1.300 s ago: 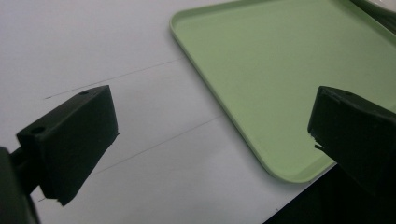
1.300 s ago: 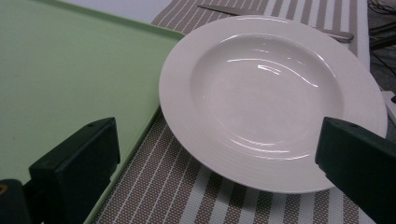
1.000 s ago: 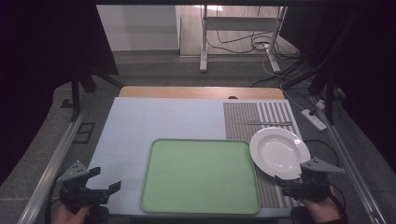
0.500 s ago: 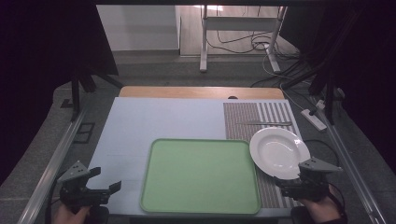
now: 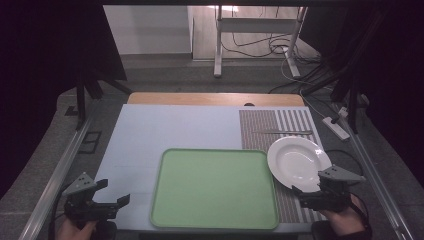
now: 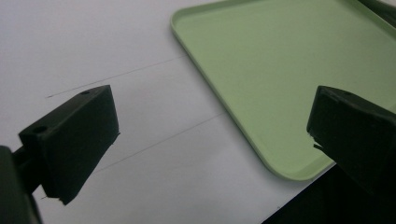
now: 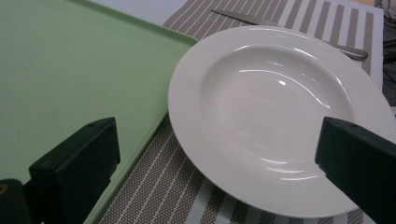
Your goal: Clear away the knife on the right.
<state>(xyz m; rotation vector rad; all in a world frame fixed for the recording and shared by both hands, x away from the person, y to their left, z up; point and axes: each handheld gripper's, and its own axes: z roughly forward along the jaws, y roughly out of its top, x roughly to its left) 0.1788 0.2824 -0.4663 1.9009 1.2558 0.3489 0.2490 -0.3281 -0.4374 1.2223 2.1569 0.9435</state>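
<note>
The pale tabletop [image 5: 165, 130] is seen carrying a green tray [image 5: 215, 187] at its near middle. Just right of it, a striped placemat [image 5: 282, 125] is laid, and on that a white plate [image 5: 296, 161] is set, its rim beside the tray's edge. Behind the plate a knife [image 5: 282, 132] is laid. The right hand-held gripper [image 5: 320, 192] is held spread just before the plate; the left hand-held gripper [image 5: 102, 202] is spread too, over bare tabletop left of the tray.
</note>
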